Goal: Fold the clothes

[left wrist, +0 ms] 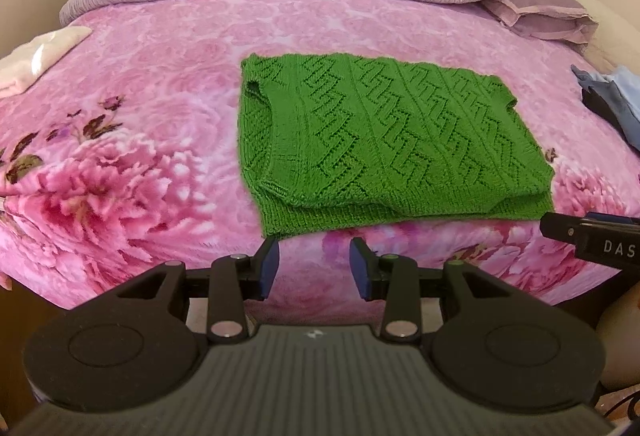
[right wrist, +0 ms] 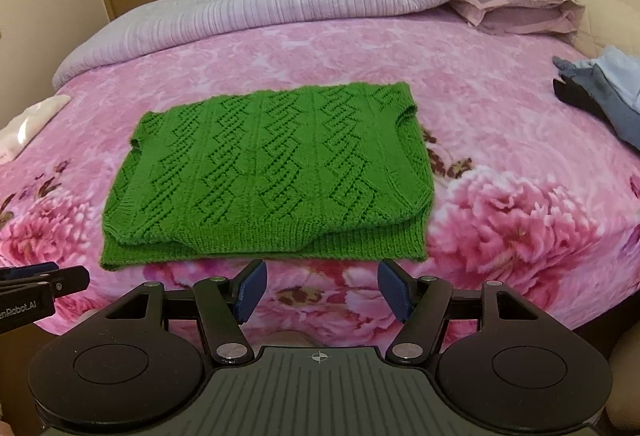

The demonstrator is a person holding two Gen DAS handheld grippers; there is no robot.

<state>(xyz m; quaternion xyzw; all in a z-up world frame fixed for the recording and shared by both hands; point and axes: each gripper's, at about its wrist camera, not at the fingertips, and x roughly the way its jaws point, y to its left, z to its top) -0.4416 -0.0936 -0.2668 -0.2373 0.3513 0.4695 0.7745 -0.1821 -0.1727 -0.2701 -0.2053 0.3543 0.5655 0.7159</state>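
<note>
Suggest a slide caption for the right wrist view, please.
Open right gripper before folded green knitted vest on pink floral bedspread.

Blue clothes (right wrist: 612, 96) cut off, frame edge.

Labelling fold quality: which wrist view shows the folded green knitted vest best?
Right wrist view: the folded green knitted vest sits near centre, all edges and the layered ribbed hem visible. The left wrist view shows the vest whole too, but off to the right and more skewed.
</note>
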